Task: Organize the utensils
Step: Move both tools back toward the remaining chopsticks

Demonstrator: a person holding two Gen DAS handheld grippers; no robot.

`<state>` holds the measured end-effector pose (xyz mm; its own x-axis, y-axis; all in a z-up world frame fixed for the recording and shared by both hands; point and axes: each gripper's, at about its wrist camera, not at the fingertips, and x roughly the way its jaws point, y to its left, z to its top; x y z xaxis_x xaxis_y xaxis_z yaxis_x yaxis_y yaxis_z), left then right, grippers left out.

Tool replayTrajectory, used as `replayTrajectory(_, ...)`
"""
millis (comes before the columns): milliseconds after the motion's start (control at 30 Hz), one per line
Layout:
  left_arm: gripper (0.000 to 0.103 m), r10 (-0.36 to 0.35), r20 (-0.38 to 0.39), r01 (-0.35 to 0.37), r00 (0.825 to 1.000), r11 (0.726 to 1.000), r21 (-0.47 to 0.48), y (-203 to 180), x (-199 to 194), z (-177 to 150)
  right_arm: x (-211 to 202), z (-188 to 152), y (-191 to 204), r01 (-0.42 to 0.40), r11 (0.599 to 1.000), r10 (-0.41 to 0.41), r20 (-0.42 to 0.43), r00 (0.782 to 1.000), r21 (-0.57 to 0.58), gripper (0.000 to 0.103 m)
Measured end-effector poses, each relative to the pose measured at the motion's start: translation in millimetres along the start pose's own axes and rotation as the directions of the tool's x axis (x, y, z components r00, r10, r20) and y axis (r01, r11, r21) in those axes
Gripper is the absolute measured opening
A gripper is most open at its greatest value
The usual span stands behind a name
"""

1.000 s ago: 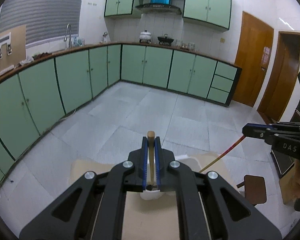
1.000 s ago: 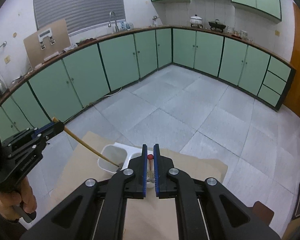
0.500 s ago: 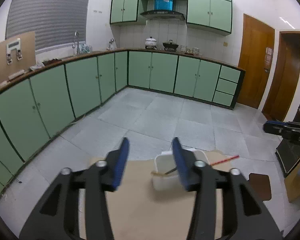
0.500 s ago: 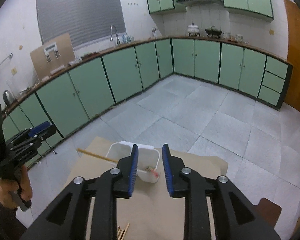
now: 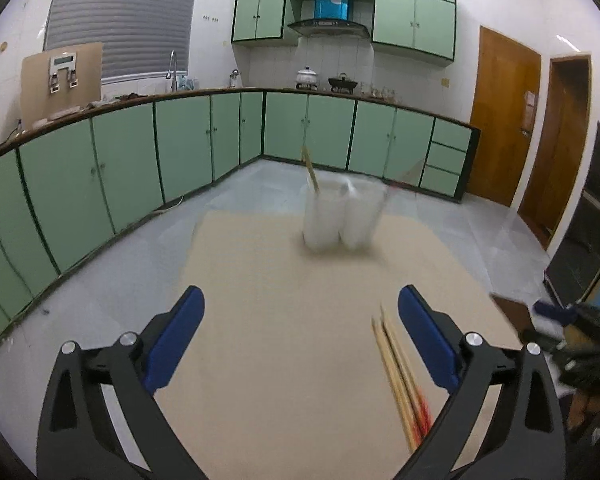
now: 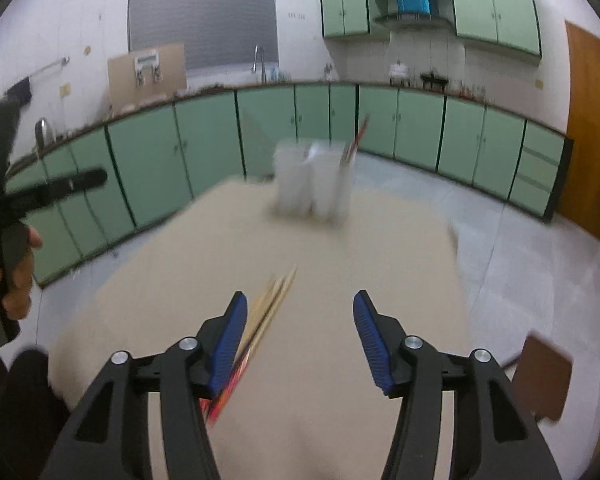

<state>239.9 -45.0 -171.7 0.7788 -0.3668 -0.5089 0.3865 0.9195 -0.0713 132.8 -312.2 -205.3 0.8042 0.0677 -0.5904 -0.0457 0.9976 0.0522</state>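
My left gripper [image 5: 300, 336] is spreading its jaws wide with nothing between them; my right gripper [image 6: 298, 338] is also opening, empty. The white translucent plastic two-cup holder [image 5: 342, 216] stands at the far side of the beige tabletop [image 5: 260, 320], a chopstick upright in each cup. The loose bundle of wooden chopsticks with red ends [image 5: 400, 368] lies near, just inside my left gripper's right finger. I judge a hasty pinch could scatter them or grab several at once.
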Motion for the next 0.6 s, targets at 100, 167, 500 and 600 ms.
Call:
replayTrajectory(100, 0.095, 0.013, -0.003, -0.013, 1.000, 1.000, 0.014, -10, -20, -54, 8, -54, 20, -0.020, 1.000, 0.020, -0.074, 0.997, 0.000, 0.055)
replayTrajectory(167, 0.095, 0.010, -0.010, -0.010, 1.000, 1.000, 0.028, -15, -28, -82, 13, -81, 35, -0.031, 0.999, 0.029, -0.116, 0.993, -0.018, 0.053)
replayTrajectory(500, 0.094, -0.068, -0.228, 0.098, 0.971, 0.988, 0.124, -50, 10, -162, 13, -97, 20, 0.011, 1.000, -0.008, -0.118, 0.993, 0.026, 0.053)
replayTrajectory(600, 0.084, -0.068, -0.279, 0.117, 0.958, 0.980, 0.161, -62, 25, -168, 11, -98, 8, 0.022, 0.998, -0.016, -0.117, 0.993, 0.052, 0.053)
